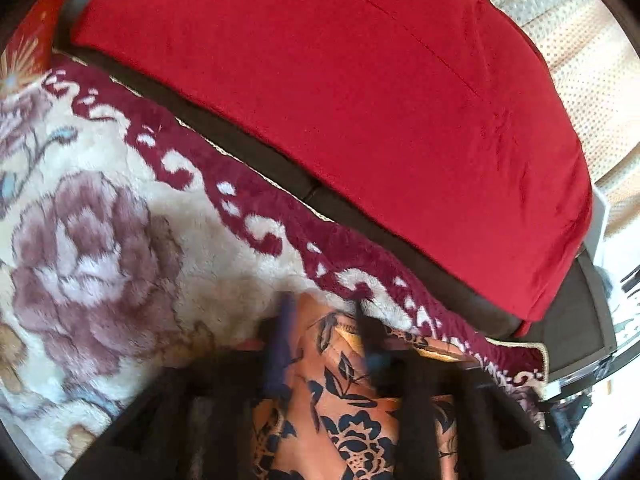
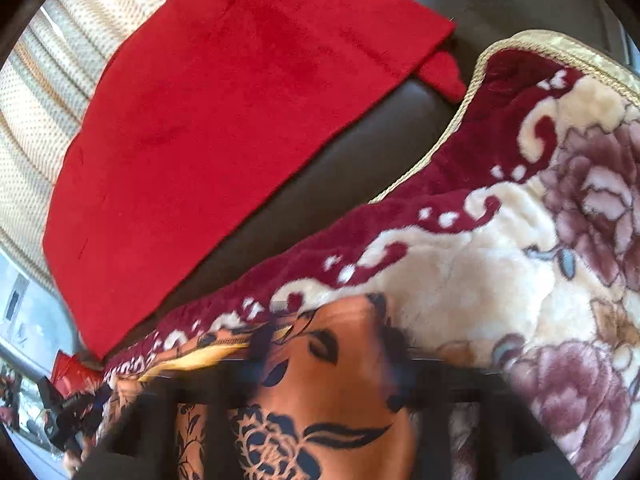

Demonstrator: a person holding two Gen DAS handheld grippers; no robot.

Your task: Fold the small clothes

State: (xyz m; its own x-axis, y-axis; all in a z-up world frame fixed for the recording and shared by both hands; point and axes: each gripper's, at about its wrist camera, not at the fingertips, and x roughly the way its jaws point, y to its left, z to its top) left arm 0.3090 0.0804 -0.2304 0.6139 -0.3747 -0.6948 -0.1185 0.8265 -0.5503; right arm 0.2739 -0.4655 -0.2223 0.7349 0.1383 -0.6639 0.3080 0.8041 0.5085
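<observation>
An orange cloth with a dark blue floral print [image 1: 348, 404] fills the gap between the fingers of my left gripper [image 1: 326, 320], which looks shut on its edge just above a plush flowered blanket [image 1: 120, 208]. The same orange cloth [image 2: 332, 392] sits between the fingers of my right gripper [image 2: 324, 320], which also looks shut on it. Both views are motion-blurred. The other gripper [image 2: 72, 412] shows at the lower left of the right wrist view, holding the cloth's far end.
A red cloth [image 1: 340, 92] lies spread flat on a dark brown leather seat [image 1: 280, 168] beyond the blanket; it also shows in the right wrist view [image 2: 208, 120]. A beige dotted curtain [image 1: 576, 40] hangs behind.
</observation>
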